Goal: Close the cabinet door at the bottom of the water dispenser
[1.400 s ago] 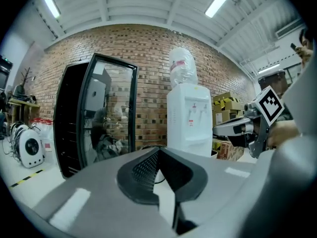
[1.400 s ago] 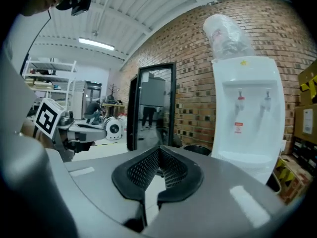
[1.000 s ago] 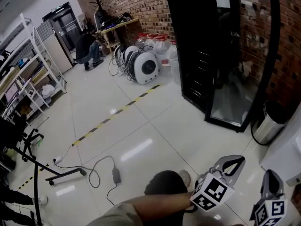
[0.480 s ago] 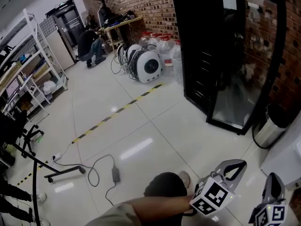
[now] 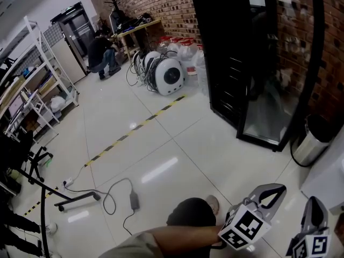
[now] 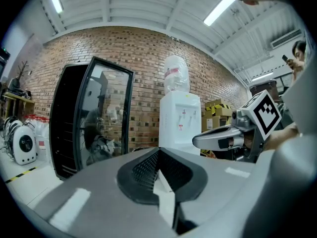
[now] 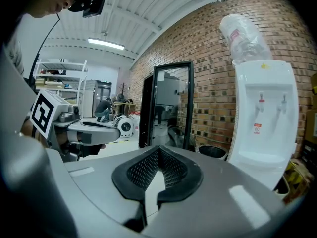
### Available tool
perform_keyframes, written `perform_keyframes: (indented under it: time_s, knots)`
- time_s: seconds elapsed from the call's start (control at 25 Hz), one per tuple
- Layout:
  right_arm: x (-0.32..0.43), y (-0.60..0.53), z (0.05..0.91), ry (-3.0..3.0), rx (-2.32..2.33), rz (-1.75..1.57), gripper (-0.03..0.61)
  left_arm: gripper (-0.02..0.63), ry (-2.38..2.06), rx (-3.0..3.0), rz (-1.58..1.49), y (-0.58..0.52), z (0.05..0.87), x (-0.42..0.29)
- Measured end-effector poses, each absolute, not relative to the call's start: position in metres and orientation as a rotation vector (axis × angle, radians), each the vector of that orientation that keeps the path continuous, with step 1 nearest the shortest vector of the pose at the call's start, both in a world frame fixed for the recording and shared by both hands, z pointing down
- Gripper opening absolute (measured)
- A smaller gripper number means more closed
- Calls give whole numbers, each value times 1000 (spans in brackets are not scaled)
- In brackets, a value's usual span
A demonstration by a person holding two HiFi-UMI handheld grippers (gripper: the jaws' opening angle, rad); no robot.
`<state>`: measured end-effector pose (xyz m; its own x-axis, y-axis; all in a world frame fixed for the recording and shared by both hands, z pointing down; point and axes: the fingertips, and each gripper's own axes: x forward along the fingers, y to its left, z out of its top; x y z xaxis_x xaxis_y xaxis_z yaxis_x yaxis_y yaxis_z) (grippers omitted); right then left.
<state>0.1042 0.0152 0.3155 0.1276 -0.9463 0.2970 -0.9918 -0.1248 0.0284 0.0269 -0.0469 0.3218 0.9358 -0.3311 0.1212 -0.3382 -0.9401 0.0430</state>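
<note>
The white water dispenser (image 6: 181,119) with a bottle on top stands against the brick wall; it also shows in the right gripper view (image 7: 262,120) and as a white edge at the head view's right (image 5: 329,172). Its bottom cabinet is hidden behind the gripper bodies, so I cannot see the door. My left gripper (image 6: 157,155) is shut with nothing in it and is held short of the dispenser. My right gripper (image 7: 158,158) is also shut and empty, beside the left one. Both show low at the head view's right, left gripper (image 5: 271,192) and right gripper (image 5: 317,215).
A tall black glass-door fridge (image 5: 252,63) stands left of the dispenser, with a steel bin (image 5: 312,144) between them. A cable with a power brick (image 5: 133,199) lies on the tiled floor. Shelving (image 5: 32,79) lines the left; a person (image 5: 102,52) crouches far back.
</note>
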Motion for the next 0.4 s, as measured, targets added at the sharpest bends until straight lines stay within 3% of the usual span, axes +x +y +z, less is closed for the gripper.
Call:
perform_keyframes:
  time_s: [0.4]
  knots:
    - [106, 16, 320, -1907, 2186, 322, 0, 1, -510, 3024, 172, -44, 323, 31]
